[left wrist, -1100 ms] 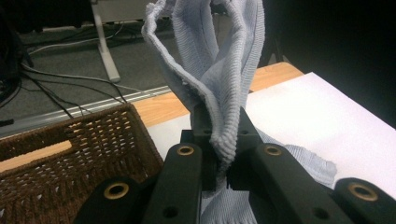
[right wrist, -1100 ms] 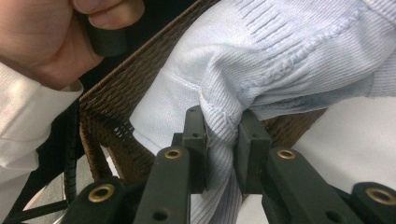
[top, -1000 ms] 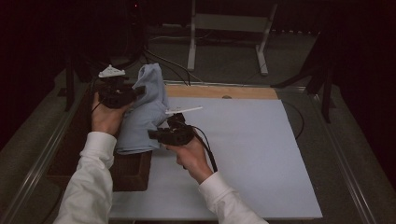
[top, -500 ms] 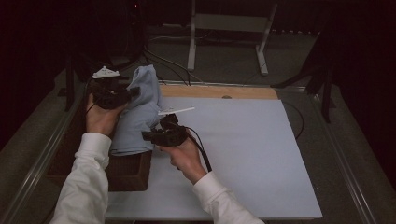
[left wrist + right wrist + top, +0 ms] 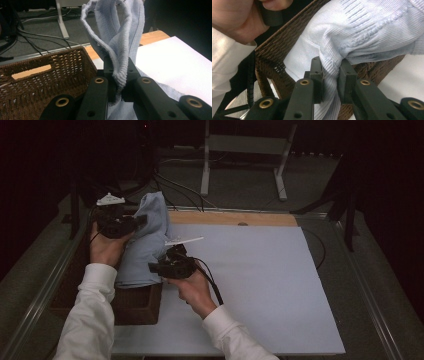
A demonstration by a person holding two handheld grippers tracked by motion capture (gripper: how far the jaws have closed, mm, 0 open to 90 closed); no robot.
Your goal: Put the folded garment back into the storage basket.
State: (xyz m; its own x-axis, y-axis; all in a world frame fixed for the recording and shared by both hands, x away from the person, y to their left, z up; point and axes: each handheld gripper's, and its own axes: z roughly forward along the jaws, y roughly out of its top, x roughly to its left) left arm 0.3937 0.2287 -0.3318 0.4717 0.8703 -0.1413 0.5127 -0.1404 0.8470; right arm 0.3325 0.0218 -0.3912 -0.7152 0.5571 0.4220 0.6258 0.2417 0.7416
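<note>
Lifting underway: both tongs, left (image 5: 119,82) and right (image 5: 331,75), clamp the pale-blue knitted garment (image 5: 145,240) above the brown wicker basket (image 5: 37,82); next, carrying it sideways over the white bench (image 5: 260,285).

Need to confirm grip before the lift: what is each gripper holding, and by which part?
Both hold the light blue sweater. The left gripper pinches a ribbed edge fold; the right gripper pinches a bunched fold where it hangs over the basket rim.

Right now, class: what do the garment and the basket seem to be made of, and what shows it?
Garment: pale blue knitted fabric, probably cotton or wool; fine ribbed rows, soft matt folds.
Basket: dark brown woven wicker or rattan, perhaps synthetic; interlaced strands and a cut-out handle slot.
</note>
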